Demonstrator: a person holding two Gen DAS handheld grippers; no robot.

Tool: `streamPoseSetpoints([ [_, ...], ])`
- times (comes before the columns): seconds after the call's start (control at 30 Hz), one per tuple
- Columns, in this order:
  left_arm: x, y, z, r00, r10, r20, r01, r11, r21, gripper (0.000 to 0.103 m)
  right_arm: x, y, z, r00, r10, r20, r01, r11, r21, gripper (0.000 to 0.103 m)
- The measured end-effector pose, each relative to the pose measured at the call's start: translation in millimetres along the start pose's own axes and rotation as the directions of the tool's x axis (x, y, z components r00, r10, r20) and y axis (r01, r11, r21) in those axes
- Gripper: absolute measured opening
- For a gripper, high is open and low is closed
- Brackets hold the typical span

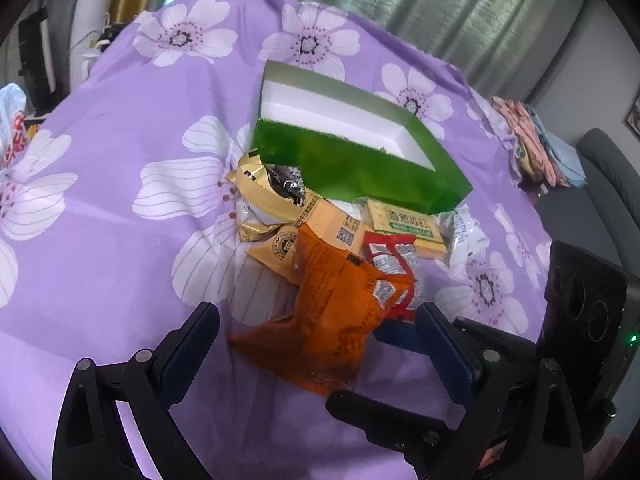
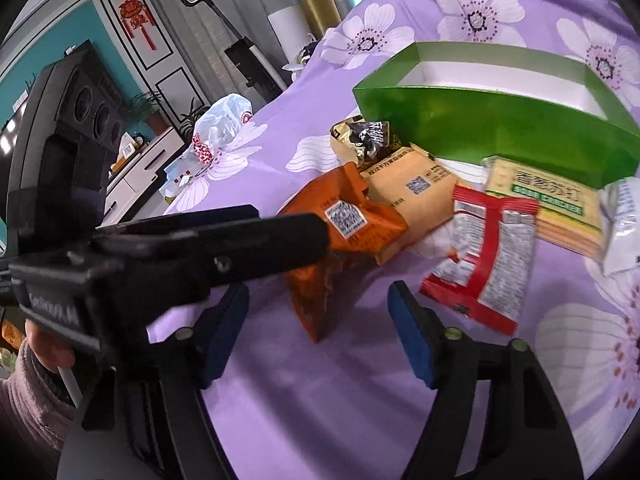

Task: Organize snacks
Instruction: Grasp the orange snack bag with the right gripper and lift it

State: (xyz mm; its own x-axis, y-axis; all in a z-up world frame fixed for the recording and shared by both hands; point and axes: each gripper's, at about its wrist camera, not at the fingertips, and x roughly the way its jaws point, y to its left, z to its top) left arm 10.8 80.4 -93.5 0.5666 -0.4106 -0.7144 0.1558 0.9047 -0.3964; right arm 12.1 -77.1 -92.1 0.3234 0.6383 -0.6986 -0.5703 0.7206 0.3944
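Snack packets lie heaped on a surface [image 1: 120, 240] draped in a purple flowered cloth, just in front of an open green box [image 1: 352, 168] whose white inside looks empty, apparently the container meant to take them. The heap touches the box's near wall: a gold packet [image 1: 264, 184] at the left, a tan packet [image 1: 320, 216] behind an orange bag [image 1: 340, 312], a red packet [image 1: 392, 260] to the right, a cracker pack [image 1: 404, 220] and a white wrapper [image 1: 468, 232] beyond it. Nothing appears sorted yet, so the job looks to be at its start.

Both tools point steeply down at the heap. The left hand-held gripper [image 1: 320, 344] has its jaws spread wide on either side of the orange bag's lower end; its blue pads sit close to the foil but do not visibly press on it, so it holds nothing. In the right wrist view the same tool crosses in from the left and reaches the orange bag [image 2: 344, 240].

The right hand-held gripper [image 2: 316, 332] stands about half open, its jaws straddling the bag's bottom corner with clear gaps on both sides; it too grips nothing, and the red packet [image 2: 480, 256] lies just past its right pad. A sleeve shows at the lower left of that view. The orange bag, nearest and on top, looks the likely first pick
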Motion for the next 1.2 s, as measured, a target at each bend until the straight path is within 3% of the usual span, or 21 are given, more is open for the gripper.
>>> streamPoseSetpoints([
  [0.13,9,4,2,0.999,-0.042,-0.033,0.042,0.999,-0.005,0.080,6,-3,6,1.000,0.018,0.000,-0.018,1.000,0.014,0.059],
  [0.37,12,5,0,0.994,-0.086,-0.063,0.083,0.996,-0.040,0.062,16,-3,10,0.998,0.064,-0.022,-0.063,0.998,0.021,0.035],
  [0.5,7,0,-4,0.996,-0.074,-0.056,0.072,0.997,-0.035,0.056,16,3,8,0.999,0.040,-0.024,-0.041,0.999,-0.018,0.031],
  [0.53,6,-1,-6,0.996,-0.072,-0.053,0.070,0.997,-0.036,0.051,14,3,8,0.999,0.041,-0.022,-0.041,0.999,-0.015,0.031],
  [1.2,-53,-68,-5,0.991,-0.115,0.067,0.113,0.993,0.041,0.050,-73,26,4,0.994,-0.013,0.113,0.025,0.994,-0.102,0.030],
])
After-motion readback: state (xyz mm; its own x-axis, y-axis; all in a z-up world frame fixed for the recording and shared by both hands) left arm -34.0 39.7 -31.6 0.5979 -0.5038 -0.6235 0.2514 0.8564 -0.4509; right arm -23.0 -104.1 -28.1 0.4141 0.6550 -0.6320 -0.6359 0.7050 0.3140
